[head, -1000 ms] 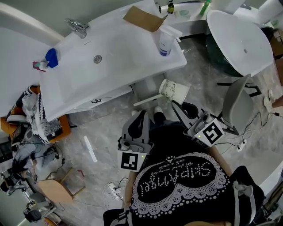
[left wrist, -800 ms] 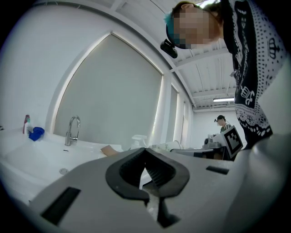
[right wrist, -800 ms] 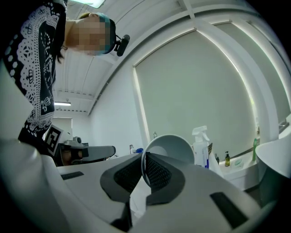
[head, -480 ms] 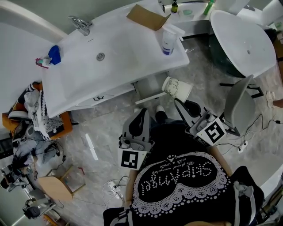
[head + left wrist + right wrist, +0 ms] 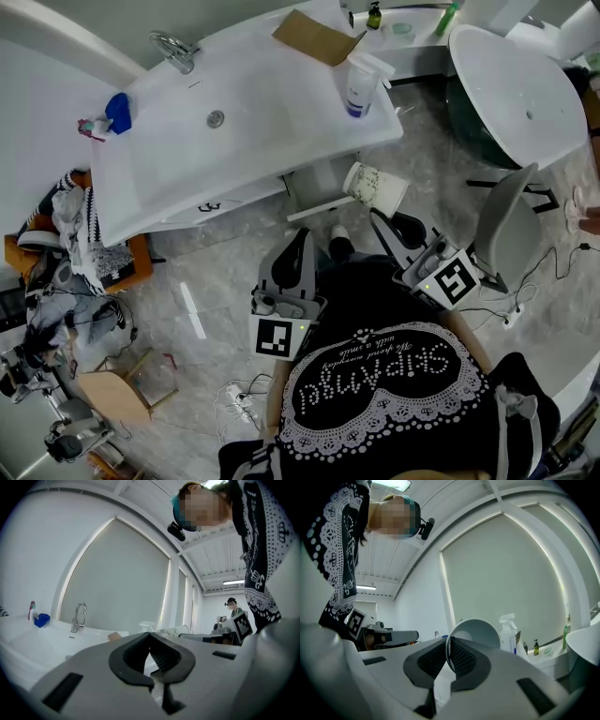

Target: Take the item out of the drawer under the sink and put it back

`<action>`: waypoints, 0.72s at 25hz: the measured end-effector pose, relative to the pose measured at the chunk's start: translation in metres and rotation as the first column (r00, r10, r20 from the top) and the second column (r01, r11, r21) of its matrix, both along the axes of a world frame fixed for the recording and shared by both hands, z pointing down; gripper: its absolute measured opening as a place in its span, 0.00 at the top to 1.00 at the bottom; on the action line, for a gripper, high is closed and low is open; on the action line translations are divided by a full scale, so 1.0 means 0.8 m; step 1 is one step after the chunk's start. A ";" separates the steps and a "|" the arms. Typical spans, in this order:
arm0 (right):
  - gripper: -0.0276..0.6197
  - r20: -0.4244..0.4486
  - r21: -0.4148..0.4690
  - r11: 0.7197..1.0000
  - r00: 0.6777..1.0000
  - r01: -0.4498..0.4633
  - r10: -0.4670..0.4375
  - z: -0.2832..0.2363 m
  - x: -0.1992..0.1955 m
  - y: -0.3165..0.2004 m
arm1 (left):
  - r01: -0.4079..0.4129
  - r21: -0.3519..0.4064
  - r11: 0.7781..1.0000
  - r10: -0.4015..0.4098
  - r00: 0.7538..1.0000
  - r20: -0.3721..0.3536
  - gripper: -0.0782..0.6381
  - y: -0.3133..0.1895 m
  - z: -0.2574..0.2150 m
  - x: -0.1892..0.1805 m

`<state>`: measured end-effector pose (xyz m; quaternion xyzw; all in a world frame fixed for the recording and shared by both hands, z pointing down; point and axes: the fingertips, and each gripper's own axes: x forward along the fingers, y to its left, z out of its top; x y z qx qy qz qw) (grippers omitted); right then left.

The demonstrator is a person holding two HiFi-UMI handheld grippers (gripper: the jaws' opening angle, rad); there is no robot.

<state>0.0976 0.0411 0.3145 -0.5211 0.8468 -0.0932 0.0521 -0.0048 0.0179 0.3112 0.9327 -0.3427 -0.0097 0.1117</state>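
Right claw (image 5: 449, 645) clenched on the rim of the paper cup (image 5: 375, 187). The cup is out of the drawer (image 5: 317, 208), just at its 2 o'clock, below the sink (image 5: 244, 122) edge. Left claw (image 5: 150, 641) closed, empty. Take-out looks done. Next: carry the cup back toward 8 o'clock into the drawer, then release.

Gleaming as glossy white ceramic across the sink (image 5: 234, 141); glinting as polished metal at the tap (image 5: 176, 49); lying matt as brown cardboard (image 5: 314, 37); looking papery and speckled at the cup (image 5: 375, 187); reflecting light off the smooth marbled floor (image 5: 206, 272).
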 end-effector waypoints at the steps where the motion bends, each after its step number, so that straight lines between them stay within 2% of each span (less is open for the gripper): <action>1: 0.92 0.000 0.000 1.000 1.000 -0.003 0.003 0.000 0.001 0.000 | 0.000 0.000 1.000 0.000 1.000 -0.001 0.88 -0.001 0.000 0.000; 9: 0.92 -0.025 0.002 0.999 0.999 -0.042 0.042 0.006 0.020 0.005 | -0.040 0.009 0.999 0.040 0.999 0.002 0.88 0.000 -0.002 0.016; 16: 0.92 -0.005 0.007 0.997 0.997 -0.076 0.076 -0.004 0.025 0.009 | -0.079 0.018 0.997 0.079 0.997 0.001 0.88 -0.001 -0.006 0.029; 18: 0.92 -0.006 0.047 0.995 0.997 -0.083 0.083 -0.008 0.026 0.008 | -0.088 0.020 0.996 0.088 0.996 0.001 0.88 -0.001 -0.004 0.031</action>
